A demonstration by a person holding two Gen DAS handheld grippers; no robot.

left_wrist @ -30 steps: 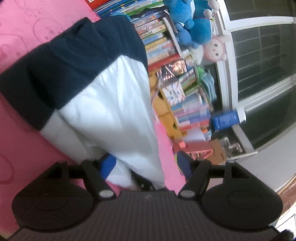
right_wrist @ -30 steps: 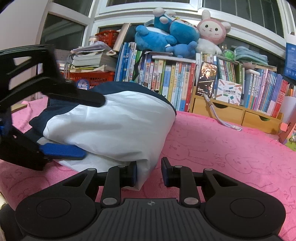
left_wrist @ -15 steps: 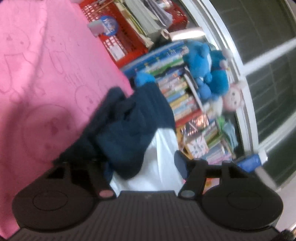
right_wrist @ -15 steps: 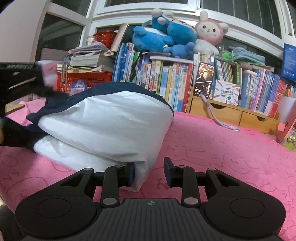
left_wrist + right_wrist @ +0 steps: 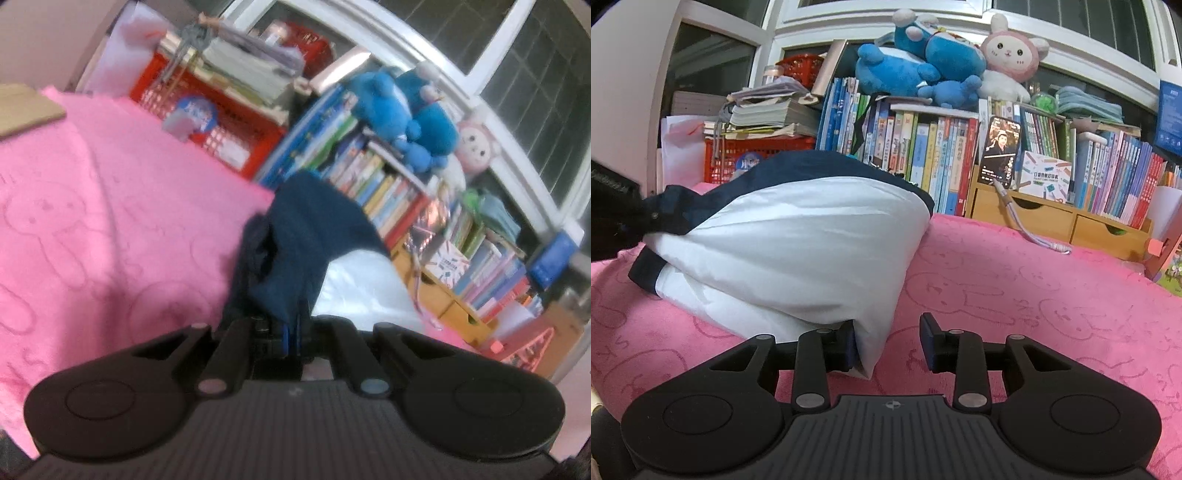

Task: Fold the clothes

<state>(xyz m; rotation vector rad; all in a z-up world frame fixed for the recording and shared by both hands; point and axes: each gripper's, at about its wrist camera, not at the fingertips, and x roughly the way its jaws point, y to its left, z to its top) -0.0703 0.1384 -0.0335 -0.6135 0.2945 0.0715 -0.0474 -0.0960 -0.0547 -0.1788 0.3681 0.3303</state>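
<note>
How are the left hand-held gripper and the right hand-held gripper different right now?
The left hand-held gripper is shut, pinching the navy part of the garment; the right hand-held gripper stands open, clamping nothing. The left meets the garment's navy end, the right its white corner, which lies beside one finger. Both are black with blue pads, over the pink blanket.

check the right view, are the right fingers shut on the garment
No, the right gripper fingers stand apart, with only a white corner of the garment against the left finger.

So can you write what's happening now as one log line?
task: fold clothes | left gripper: jaws shut on navy and white garment | right gripper: jaws open at garment corner | surface: pink blanket
</note>
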